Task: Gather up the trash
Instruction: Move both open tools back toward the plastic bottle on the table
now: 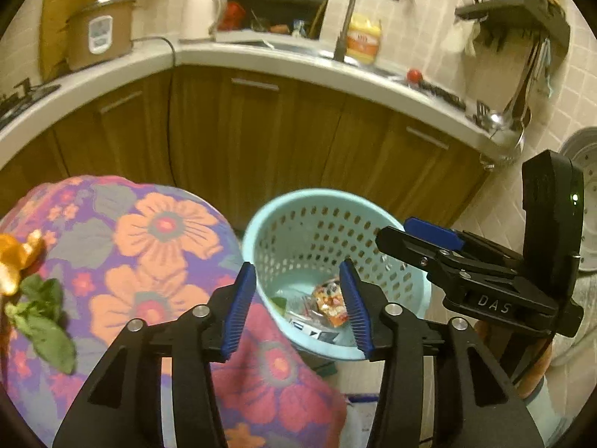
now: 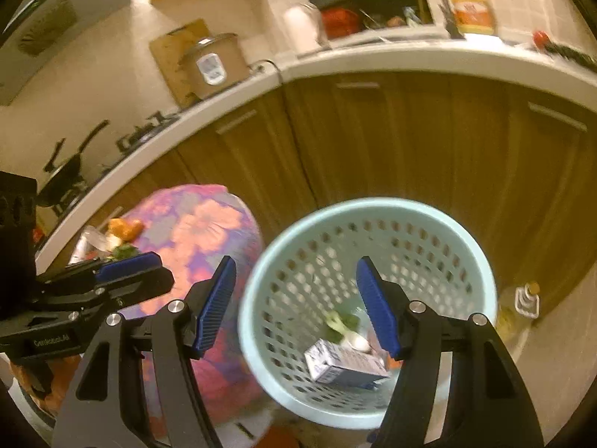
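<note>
On inspection, I found the left gripper (image 1: 298, 310) above the near rim of the pale blue perforated basket (image 1: 298, 205), its blue fingers (image 1: 238, 310) spread with nothing between them. The right gripper (image 2: 298, 310) hung over the same basket (image 2: 481, 261), its fingers (image 2: 377, 306) likewise spread apart and empty. I noted it in the left view as well (image 1: 418, 239), to the right of the basket.

Inside the basket I recorded a printed carton (image 2: 343, 367), a colourful wrapper (image 1: 330, 304), a green vegetable scrap (image 2: 341, 321) and clear plastic.

The basket stood on the floor just beside a surface draped in a floral cloth (image 1: 149, 231). Still on that cloth, at its far left, lay orange peel (image 1: 16, 257) and green leaves (image 1: 44, 317). Wooden cabinets (image 1: 261, 130) under a white counter ran behind.
</note>
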A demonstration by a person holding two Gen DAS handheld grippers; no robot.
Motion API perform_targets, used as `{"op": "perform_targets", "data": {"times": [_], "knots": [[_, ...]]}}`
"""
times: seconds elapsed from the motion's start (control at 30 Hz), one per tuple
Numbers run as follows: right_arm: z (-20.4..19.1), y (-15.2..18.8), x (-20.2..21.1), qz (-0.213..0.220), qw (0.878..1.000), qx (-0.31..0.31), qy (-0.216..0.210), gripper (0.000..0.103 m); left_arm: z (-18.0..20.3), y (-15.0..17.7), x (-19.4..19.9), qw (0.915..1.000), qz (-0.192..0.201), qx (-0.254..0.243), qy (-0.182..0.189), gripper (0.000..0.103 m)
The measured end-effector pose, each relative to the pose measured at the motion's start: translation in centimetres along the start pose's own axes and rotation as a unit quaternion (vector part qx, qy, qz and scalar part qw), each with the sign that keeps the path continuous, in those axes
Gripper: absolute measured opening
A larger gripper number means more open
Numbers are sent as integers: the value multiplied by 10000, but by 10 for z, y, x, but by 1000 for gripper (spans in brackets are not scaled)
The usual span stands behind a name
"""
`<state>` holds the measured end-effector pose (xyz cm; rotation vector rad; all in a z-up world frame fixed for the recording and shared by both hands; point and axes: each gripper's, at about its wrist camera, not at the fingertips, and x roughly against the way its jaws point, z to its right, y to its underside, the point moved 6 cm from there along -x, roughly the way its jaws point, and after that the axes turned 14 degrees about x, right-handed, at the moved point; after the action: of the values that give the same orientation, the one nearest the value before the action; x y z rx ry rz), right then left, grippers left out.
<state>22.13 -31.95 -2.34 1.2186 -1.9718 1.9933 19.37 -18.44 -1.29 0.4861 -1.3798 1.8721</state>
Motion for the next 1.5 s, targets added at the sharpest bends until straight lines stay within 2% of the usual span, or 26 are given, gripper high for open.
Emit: {"op": "perform_targets", "data": {"times": [0.2, 0.3, 0.37, 0.47, 0.6, 0.73, 0.87, 1.1, 1.23, 1.33, 1.43, 1.47, 1.5], "knots": [[-44, -28, -3, 130, 9986, 448, -242, 63, -25, -9, 43, 9985, 509, 73, -168, 52], [-72, -40, -10, 154, 9965, 696, -431, 63, -45, -13, 70, 9963, 788, 160, -289, 59], [-96, -49, -19, 174, 9944, 912, -495, 63, -60, -13, 89, 9944, 976, 260, -302, 63], [-135, -58, -35, 136, 9899, 1237, -680, 63, -86, -9, 115, 9902, 1246, 357, -511, 65], [-190, -60, -57, 9, 9790, 1799, -964, 63, -130, -3, 147, 9837, 1493, 552, -834, 67], [-241, -56, -83, -168, 9636, 2340, -1285, 63, -173, 1, 176, 9765, 1649, 719, -1187, 76], [-277, -49, -114, -355, 9533, 2675, -1356, 63, -218, 7, 197, 9677, 1706, 973, -1583, 78], [-296, -30, -158, -803, 9465, 2826, -1334, 63, -278, 20, 209, 9521, 1699, 1314, -2174, 78], [-297, -28, -167, -968, 9458, 2841, -1242, 63, -303, 26, 216, 9481, 1675, 1461, -2275, 78], [-299, -24, -174, -1128, 9434, 2894, -1164, 63, -314, 26, 214, 9471, 1612, 1498, -2338, 78], [-303, -19, -179, -1265, 9385, 2992, -1173, 62, -321, 30, 212, 9526, 1506, 1515, -2167, 78], [-304, -19, -178, -1266, 9373, 3033, -1161, 59, -323, 30, 210, 9549, 1448, 1534, -2091, 78], [-304, -17, -178, -1296, 9361, 3055, -1164, 48, -326, 31, 208, 9561, 1400, 1556, -2051, 78]]}}
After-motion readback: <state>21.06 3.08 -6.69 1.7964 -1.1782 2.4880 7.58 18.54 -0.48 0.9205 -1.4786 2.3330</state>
